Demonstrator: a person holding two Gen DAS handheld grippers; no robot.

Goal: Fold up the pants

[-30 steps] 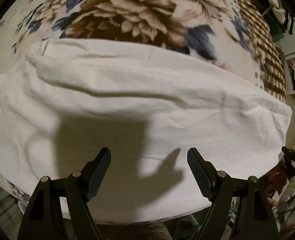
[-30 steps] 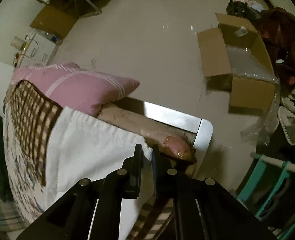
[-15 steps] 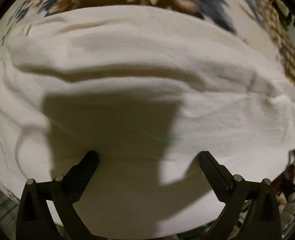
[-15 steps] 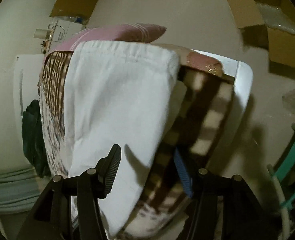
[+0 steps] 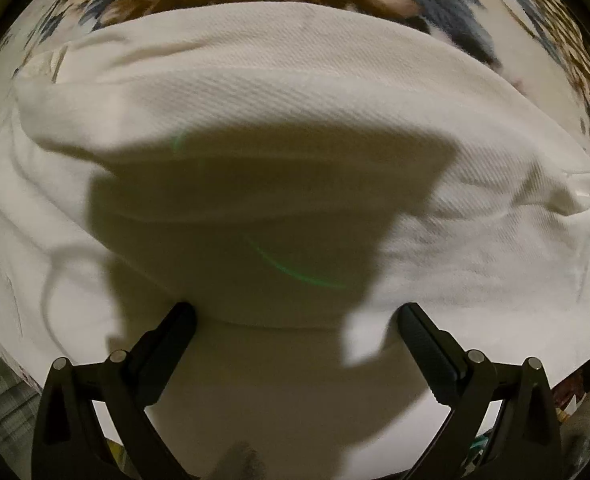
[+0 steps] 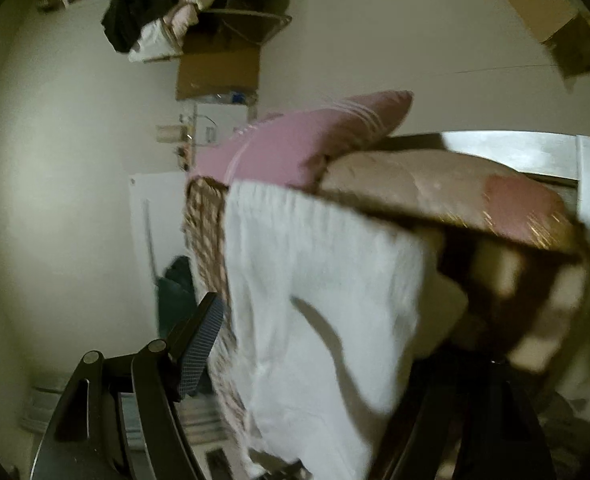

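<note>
left gripper (image 5: 295, 320): mine, black plastic, two angled fingers (image 5: 163, 356) on triangulated link arms
left pivots: silver round pins, two per side
left pads: dark, ribbed
right gripper (image 6: 315, 344): same black frame, silver pins
right pad: blue-grey, fine grid texture; other finger blurred

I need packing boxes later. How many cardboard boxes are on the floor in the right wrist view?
2. One cardboard box sits beyond the pink pillow, beside a clothes pile; the other cardboard box is cut off at the top right edge. More may lie out of frame.
</note>
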